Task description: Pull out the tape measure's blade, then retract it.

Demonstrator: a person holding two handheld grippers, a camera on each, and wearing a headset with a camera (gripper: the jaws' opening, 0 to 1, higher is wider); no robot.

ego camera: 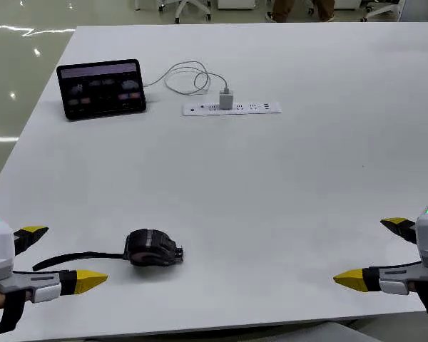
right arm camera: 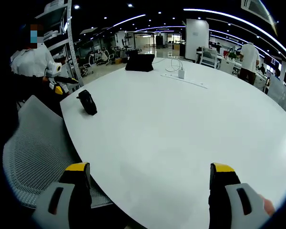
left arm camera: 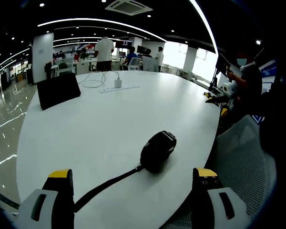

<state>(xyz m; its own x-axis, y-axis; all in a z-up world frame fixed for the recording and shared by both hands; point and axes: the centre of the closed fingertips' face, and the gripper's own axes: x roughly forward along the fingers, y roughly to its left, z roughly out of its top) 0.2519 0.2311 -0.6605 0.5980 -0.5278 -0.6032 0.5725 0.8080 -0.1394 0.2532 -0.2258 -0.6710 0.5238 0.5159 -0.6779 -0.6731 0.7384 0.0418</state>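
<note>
A black tape measure (ego camera: 153,249) lies on the white table near its front edge, with a black wrist strap (ego camera: 75,258) trailing left from it. My left gripper (ego camera: 63,255) is open at the front left, its yellow tips on either side of the strap's end. In the left gripper view the tape measure (left arm camera: 158,150) sits ahead of the open jaws and the strap (left arm camera: 105,186) runs back between them. My right gripper (ego camera: 371,251) is open at the front right, far from the tape measure (right arm camera: 87,102), holding nothing.
A dark tablet (ego camera: 101,88) stands at the back left. A white power strip (ego camera: 231,107) with a charger and coiled cable (ego camera: 187,77) lies behind the middle. A grey mesh chair (right arm camera: 33,152) is by the table's edge.
</note>
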